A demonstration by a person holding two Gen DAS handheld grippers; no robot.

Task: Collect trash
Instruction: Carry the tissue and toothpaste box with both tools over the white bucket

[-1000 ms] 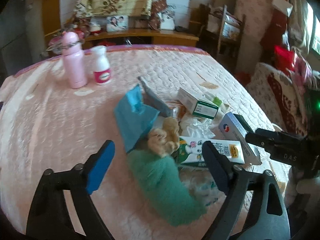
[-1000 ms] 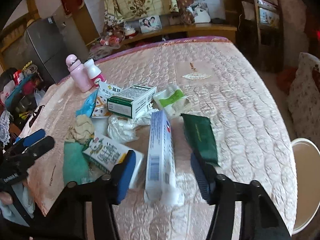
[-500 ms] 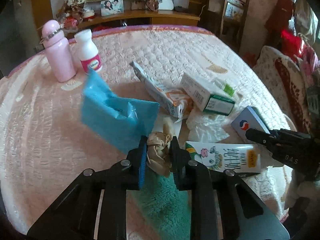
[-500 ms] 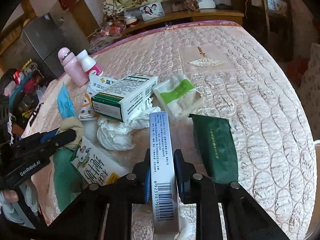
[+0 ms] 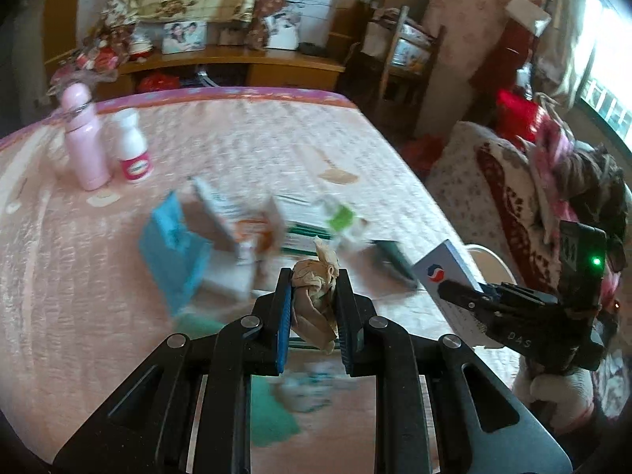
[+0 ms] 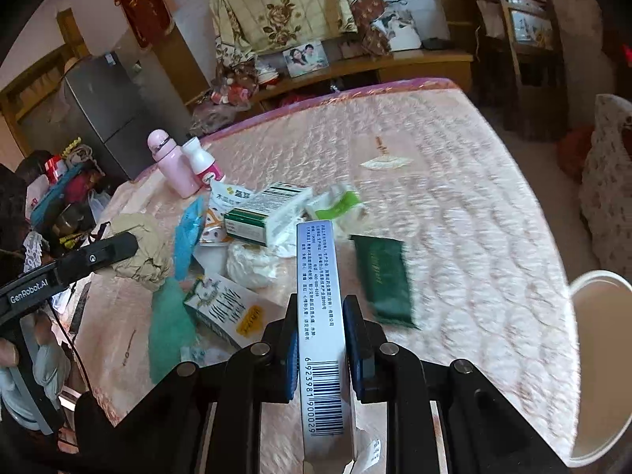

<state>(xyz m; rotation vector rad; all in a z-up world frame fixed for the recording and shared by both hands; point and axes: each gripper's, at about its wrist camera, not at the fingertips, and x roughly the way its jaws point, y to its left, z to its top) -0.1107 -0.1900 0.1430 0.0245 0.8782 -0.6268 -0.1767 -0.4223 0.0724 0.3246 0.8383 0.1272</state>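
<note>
Broadly, the bed (image 6: 454,181), pink quilted cover, fills both views; trash is clustered at its middle, with open quilt from 12 to 3 o'clock in the right wrist view.

White bin (image 6: 600,359) sits off the bed's edge at 4 o'clock in the right view, partly cut by the frame.

Pile left on the bed: green-and-white box (image 6: 264,213), green pouch (image 6: 385,280), cartoon milk carton (image 6: 229,308), white crumpled tissue (image 6: 252,262), blue wrapper (image 6: 187,235), teal cloth (image 6: 170,328). Pink bottle (image 6: 172,166) and white pill bottle (image 6: 203,164) stand upright at 10 o'clock, probably not trash.

Right hand-held gripper (image 6: 319,349): pinched narrow on the long blue-and-white carton (image 6: 318,316), held on its two broad faces, most of its length sticking forward, clear of the quilt.

Left hand-held gripper (image 5: 313,312): closed narrow on the brown paper wad (image 5: 316,296), lifted off the bed.

Risks, as judged:
- the long carton is gripped near one end; a quick swing toward the bin could let it pivot or slip.
- the paper wad is soft, so it may compress and work loose, falling back into the pile.
- both tools are close together at the bed's near edge; crossing paths could knock them.

Room: clear lane along the bed's right edge toward the bin; left side is crowded by clutter beyond the edge.
</note>
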